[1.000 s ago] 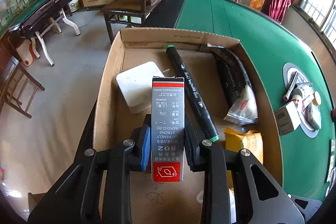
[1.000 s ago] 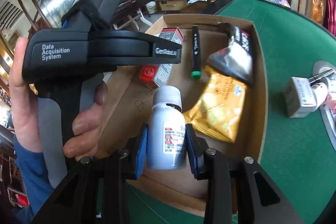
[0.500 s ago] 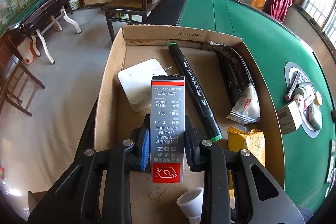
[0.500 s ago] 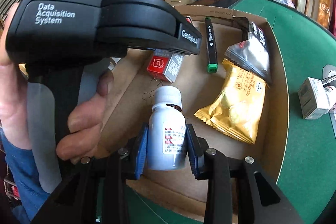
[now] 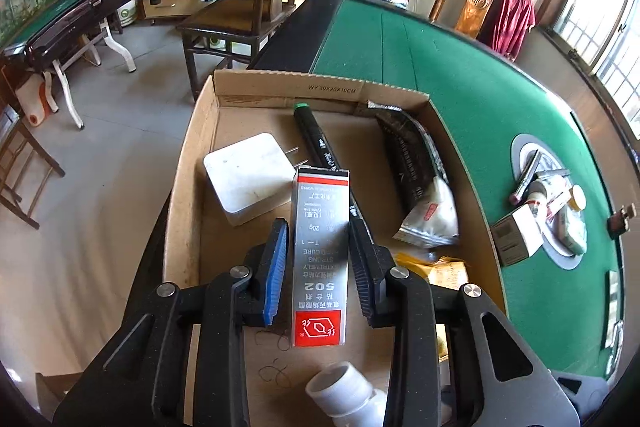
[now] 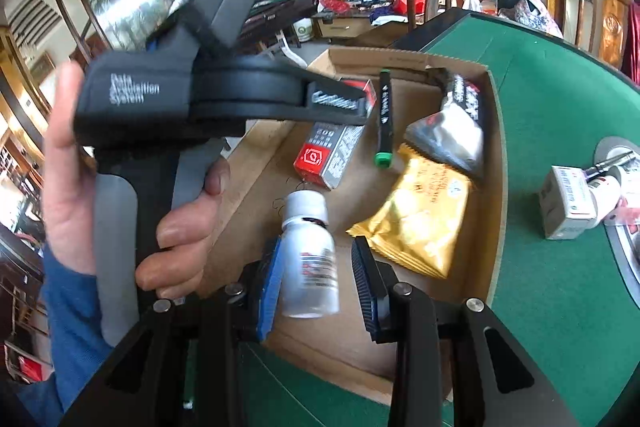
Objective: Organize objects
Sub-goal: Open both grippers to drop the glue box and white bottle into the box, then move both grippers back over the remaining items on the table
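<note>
A cardboard box [image 5: 288, 91] sits on the green table. My left gripper [image 5: 320, 259] has its jaws parted around a silver and red glue carton [image 5: 320, 259], with a gap on each side. The carton lies in the box; it also shows in the right wrist view [image 6: 332, 155]. My right gripper [image 6: 316, 267] is open, its jaws apart from a white bottle [image 6: 310, 259] that lies between them, blurred. The bottle's cap shows in the left wrist view [image 5: 340, 387].
The box holds a white charger [image 5: 248, 183], a black marker [image 6: 385, 119], a black and silver pouch [image 6: 452, 123] and a gold snack bag [image 6: 420, 211]. A small carton [image 6: 568, 203] and several items lie on a round plate [image 5: 560, 255] to the right.
Both grippers have opened. The left let go of the glue carton and the right let go of the white bottle, which now rests in the box.
</note>
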The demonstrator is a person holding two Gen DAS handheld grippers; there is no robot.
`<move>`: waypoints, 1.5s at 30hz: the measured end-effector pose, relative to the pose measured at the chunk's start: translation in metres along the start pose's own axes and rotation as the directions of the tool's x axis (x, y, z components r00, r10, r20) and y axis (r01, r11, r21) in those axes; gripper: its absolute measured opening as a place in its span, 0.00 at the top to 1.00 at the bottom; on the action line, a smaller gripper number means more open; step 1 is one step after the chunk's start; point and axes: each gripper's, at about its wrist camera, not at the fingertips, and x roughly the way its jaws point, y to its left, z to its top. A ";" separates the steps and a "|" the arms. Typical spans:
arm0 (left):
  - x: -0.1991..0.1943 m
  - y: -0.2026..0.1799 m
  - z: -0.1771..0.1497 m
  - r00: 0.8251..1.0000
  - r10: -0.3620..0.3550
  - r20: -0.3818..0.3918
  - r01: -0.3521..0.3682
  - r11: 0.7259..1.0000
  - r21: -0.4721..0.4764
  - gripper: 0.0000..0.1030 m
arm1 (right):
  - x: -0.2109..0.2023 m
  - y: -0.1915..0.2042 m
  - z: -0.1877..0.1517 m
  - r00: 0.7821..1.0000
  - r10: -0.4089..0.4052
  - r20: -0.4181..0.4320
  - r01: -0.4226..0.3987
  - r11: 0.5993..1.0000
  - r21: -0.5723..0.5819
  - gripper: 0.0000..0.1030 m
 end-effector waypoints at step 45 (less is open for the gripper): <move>0.061 -0.211 0.007 0.981 0.109 -0.160 -0.097 0.992 0.082 0.48 | -0.176 -0.280 -0.056 0.933 -0.297 0.203 0.127 0.801 0.586 0.66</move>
